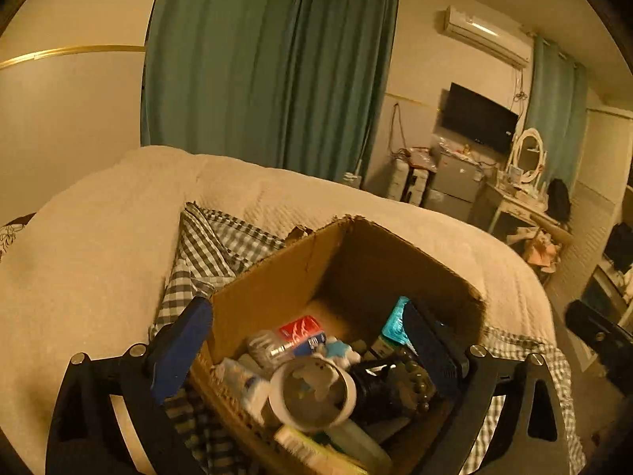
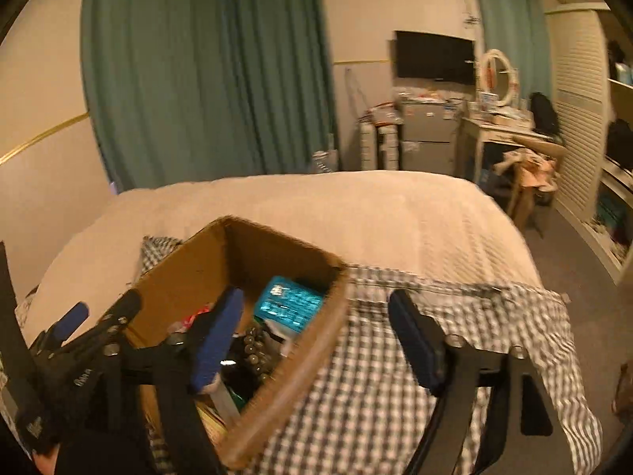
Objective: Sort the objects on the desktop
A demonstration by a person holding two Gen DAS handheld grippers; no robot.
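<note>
Left tongs [image 1: 308,348] spread wide, blue pads [image 1: 180,350] apart, poised over the open cardboard box [image 1: 273,297] and gripping nothing. Right tongs [image 2: 316,340] likewise apart and empty, one pad inside the box's near corner, the other over the checked cloth [image 2: 395,376] just beside the box.

Inside the box, a jumble: white round cup [image 1: 312,390] nearest, tipped toward the lens; clear bottle [image 1: 269,346] and red packet [image 1: 300,328] behind it; string of dark beads [image 1: 411,382] to the right; teal packet [image 1: 395,322] leaning at the right wall. Smaller items underneath too crowded to tell apart.

Box resting on the checked cloth, cloth spread over a cream-covered bed [image 1: 99,237].

Further back: green curtain [image 1: 269,71], dark wall screen [image 1: 478,116], air conditioner [image 1: 486,35] above it, cluttered dressing table [image 2: 502,122] with an oval mirror [image 2: 496,75].
</note>
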